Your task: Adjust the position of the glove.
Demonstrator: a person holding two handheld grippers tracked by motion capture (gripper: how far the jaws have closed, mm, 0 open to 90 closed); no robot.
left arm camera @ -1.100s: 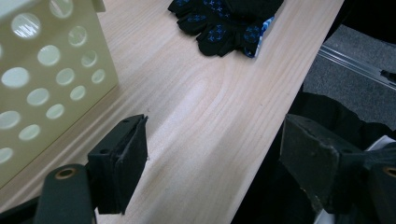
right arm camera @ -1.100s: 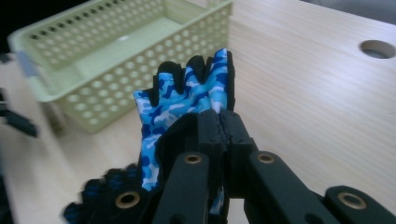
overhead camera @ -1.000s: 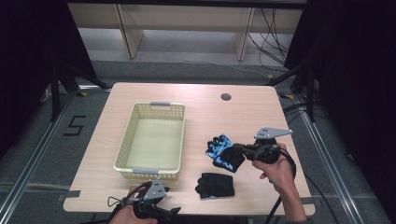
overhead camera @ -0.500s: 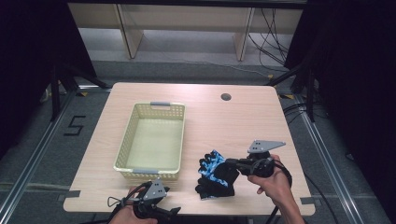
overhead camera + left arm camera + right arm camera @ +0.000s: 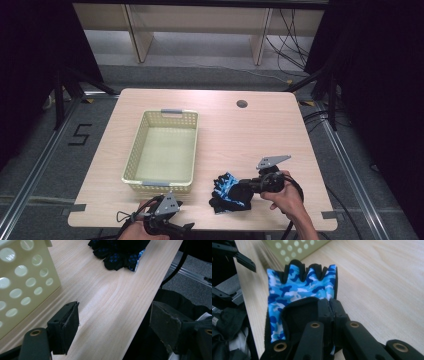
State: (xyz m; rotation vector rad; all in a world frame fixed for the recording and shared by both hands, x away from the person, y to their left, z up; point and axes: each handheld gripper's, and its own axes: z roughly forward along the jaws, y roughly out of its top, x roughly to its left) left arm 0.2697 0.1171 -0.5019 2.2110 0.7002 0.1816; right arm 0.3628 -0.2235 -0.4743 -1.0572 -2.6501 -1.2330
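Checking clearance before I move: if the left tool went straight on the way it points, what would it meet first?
Probably the black glove, lying ahead of the open left tool across bare table. The basket sits off to one side; depth is hard to judge.

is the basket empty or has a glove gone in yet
Empty. The high view shows the basket with a bare floor; the blue camo glove is out on the table, pinched in the right gripper.

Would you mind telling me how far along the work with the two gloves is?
Done: the right gripper has shut on the blue camouflage glove. In hand: that glove sits over the black glove at the table's front edge. Left: the basket holds nothing; the left gripper waits open.
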